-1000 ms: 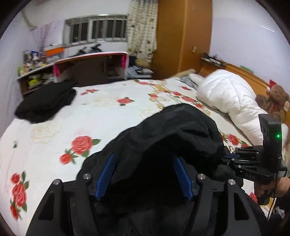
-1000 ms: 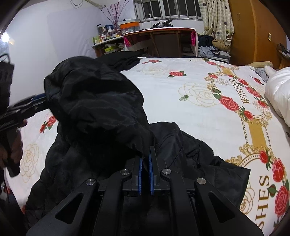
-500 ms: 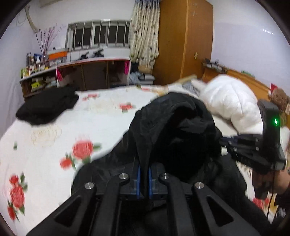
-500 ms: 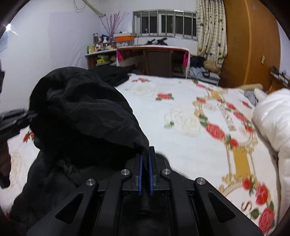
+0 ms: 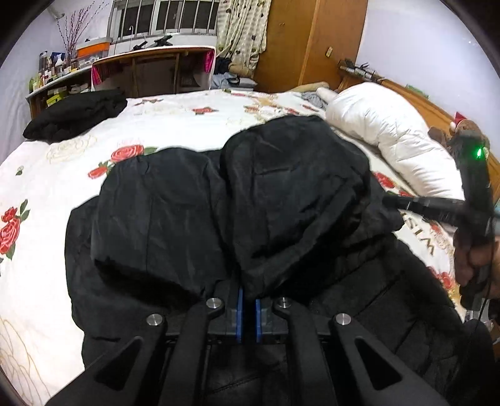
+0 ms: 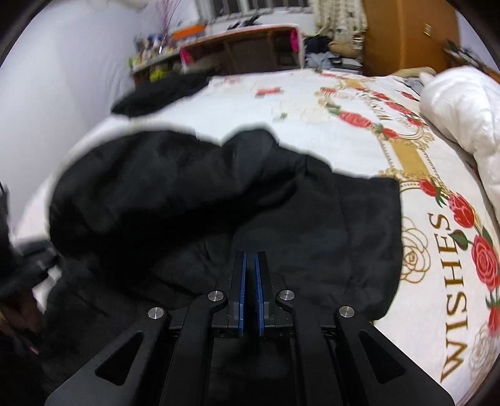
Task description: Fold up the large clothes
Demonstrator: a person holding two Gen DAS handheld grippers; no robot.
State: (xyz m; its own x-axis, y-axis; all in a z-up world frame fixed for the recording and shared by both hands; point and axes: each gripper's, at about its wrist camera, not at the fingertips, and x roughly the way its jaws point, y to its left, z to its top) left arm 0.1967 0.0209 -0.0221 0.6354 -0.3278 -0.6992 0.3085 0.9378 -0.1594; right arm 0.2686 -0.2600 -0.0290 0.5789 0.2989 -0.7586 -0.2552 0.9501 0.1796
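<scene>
The left gripper [image 5: 247, 304] sat closest in its own view, blue fingers [image 5: 239, 309] drawn narrow and pinching a fold of the black coat [image 5: 193, 218] at their tips. The right gripper [image 6: 250, 281] also had its fingers [image 6: 242, 293] nearly together; the coat [image 6: 281, 225] lay dark right at their tips, but whether cloth was caught between them could not be told. The coat rested on the rose-print bed sheet [image 5: 40, 250], spread across the near part of the bed, with two puffy folded-over sections lying side by side on top of it. At the right edge of the left view, a hand [image 5: 472, 256] held the other gripper, blurred, its tip at the coat's far side and a green light on its body. Further along the bed lay a white duvet [image 5: 387, 134] on the right and a second dark garment [image 5: 75, 115] at the far left corner. Beyond stood a bench [image 5: 150, 62] with clutter, a curtain [image 5: 240, 28], and a wooden wardrobe [image 5: 306, 40]
</scene>
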